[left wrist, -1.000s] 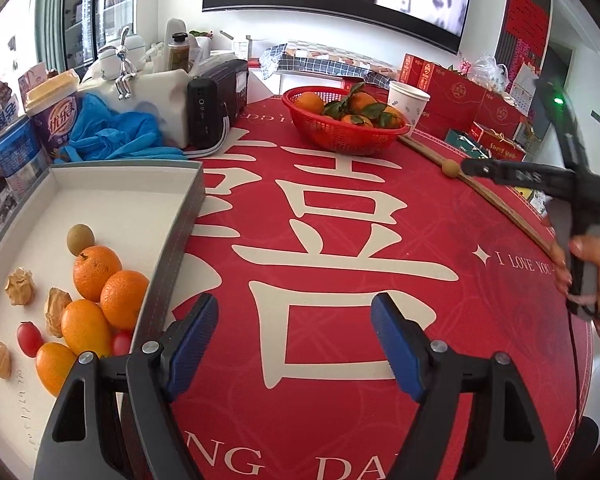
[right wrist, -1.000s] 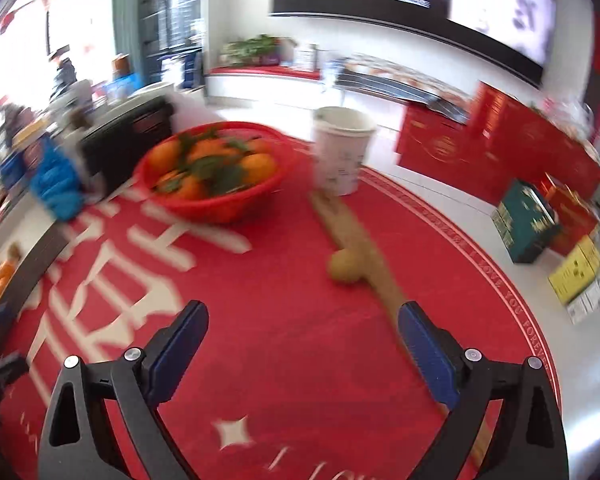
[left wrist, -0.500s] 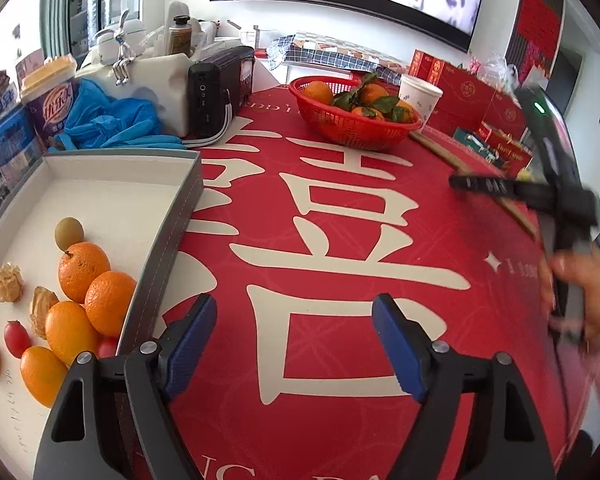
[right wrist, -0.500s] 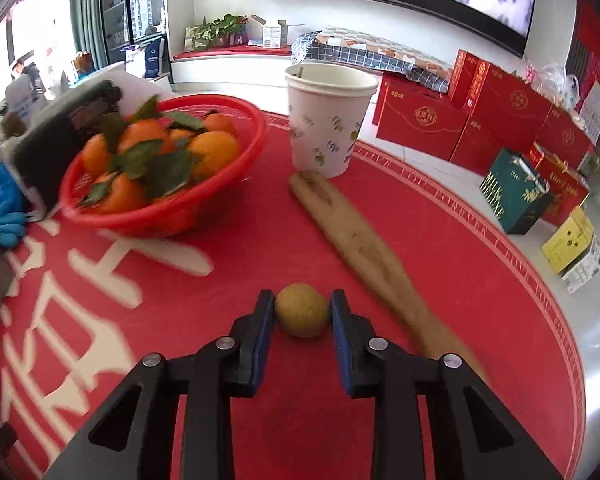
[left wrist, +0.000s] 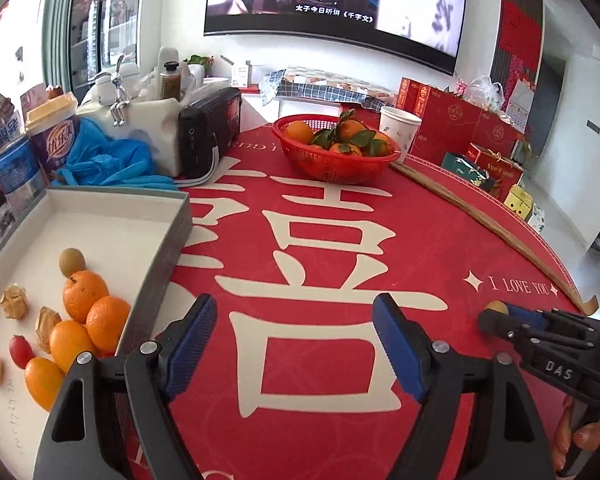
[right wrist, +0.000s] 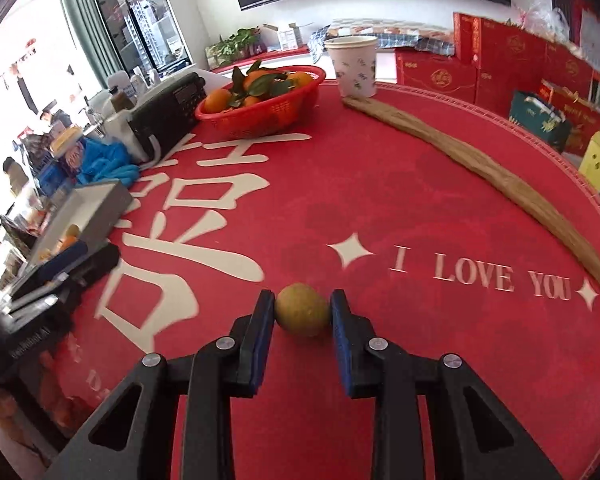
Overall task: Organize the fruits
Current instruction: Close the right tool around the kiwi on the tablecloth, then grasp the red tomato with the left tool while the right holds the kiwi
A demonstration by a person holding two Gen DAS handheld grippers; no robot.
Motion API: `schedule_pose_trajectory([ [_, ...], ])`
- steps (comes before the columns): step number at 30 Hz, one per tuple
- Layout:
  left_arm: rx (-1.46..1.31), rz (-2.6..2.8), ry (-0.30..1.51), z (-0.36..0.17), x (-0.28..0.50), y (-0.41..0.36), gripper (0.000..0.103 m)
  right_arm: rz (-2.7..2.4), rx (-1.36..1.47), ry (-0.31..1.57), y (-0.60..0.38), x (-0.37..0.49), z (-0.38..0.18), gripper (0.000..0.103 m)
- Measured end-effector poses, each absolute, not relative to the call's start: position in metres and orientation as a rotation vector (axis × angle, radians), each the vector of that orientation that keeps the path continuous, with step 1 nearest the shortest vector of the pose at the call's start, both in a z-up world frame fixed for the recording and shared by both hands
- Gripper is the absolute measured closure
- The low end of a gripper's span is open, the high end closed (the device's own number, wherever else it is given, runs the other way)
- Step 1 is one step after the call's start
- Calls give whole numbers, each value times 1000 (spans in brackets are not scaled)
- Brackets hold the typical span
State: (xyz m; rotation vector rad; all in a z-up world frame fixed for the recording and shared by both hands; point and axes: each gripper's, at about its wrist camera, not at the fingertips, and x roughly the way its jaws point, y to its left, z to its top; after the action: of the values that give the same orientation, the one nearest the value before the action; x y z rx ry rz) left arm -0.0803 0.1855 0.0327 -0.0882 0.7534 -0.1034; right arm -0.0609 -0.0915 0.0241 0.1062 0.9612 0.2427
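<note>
R tongs are clamped on a small round yellow-green fruit, prob. a longan or similar; both blue pads touch its sides and it sits at the pad tips. Can't tell if it rests on the red mat or is just clear of it. It is roundish, no real long axis, so grip angle matters little.

Key relation: the white-lined box tray lies across the desk from the held fruit, at the L edge, w/ its grey wall facing the R tongs. In the R wrist view the tray shows at far left, beyond the L tongs' body. So the carry, as I judge it, goes sideways over open mat, then up over that wall.

L tongs stand wide apart, nothing between them, hovering over the mat just beside the tray's near corner. They are nearer the tray than the R tongs and sit partly in the direct line; a risk of bumping unless the R path goes higher or behind.

In the tray: mandarins clustered, one matching green-brown fruit near them, cherry tomato, walnut-like pieces. Free floor toward the tray's far end.

Elsewhere: red basket of leafy mandarins and paper cup at the far edge, long wooden stick along the R rim, well apart from the route.
</note>
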Motion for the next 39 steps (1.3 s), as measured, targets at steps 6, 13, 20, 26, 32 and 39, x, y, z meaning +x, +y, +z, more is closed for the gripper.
schedule_pose_trajectory([
  [6,-12,-119,793,42,-116,190,20,233,103,960,-96,-61,24,73],
  [13,142,-147,907,14,-172,172,20,240,111,962,-98,-62,24,73],
  [20,61,-129,889,9,-173,163,49,232,96,957,-95,-63,25,73],
  [26,104,-103,837,9,-179,148,77,214,105,956,-102,-64,25,73],
  [32,70,-102,871,11,-147,153,77,190,120,952,-108,-63,25,73],
  [39,33,-103,926,13,-95,155,75,135,80,945,-105,-53,24,73],
])
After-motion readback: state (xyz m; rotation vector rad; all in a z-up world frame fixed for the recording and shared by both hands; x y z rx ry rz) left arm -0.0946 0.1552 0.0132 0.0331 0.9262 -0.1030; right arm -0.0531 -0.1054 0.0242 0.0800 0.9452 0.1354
